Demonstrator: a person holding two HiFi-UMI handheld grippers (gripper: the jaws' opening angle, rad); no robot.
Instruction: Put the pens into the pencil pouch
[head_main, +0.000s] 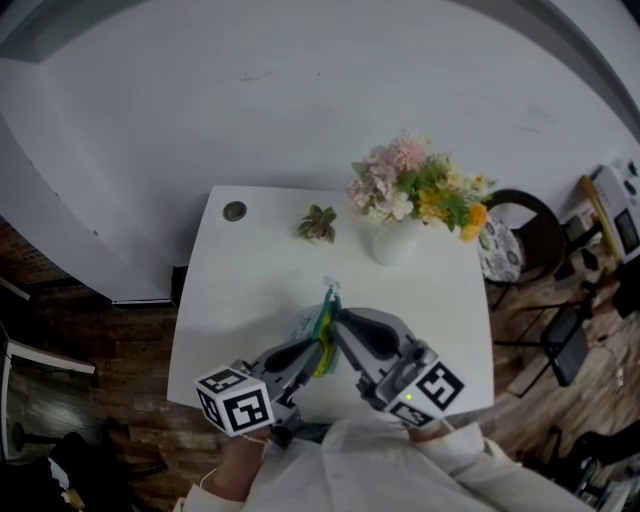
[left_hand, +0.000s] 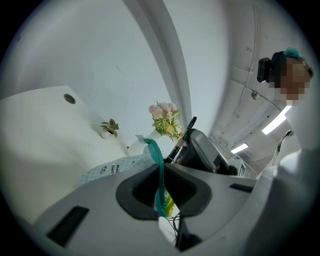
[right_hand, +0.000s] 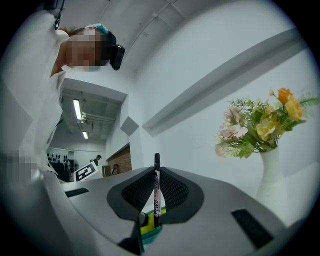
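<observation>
- Your left gripper (left_hand: 161, 192): the fingers are clamped on the teal edge (left_hand: 159, 165) of the pencil pouch (left_hand: 112, 168). Most of the pouch is hidden behind them.
- Your right gripper (right_hand: 156, 202): the fingers are clamped on an upright black-and-white pen (right_hand: 156, 187). Its lower end is cut off at the pouch's yellow-and-teal mouth.
- Head view: it is unclear whether the pouch rests on the worktop (head_main: 250, 280).
</observation>
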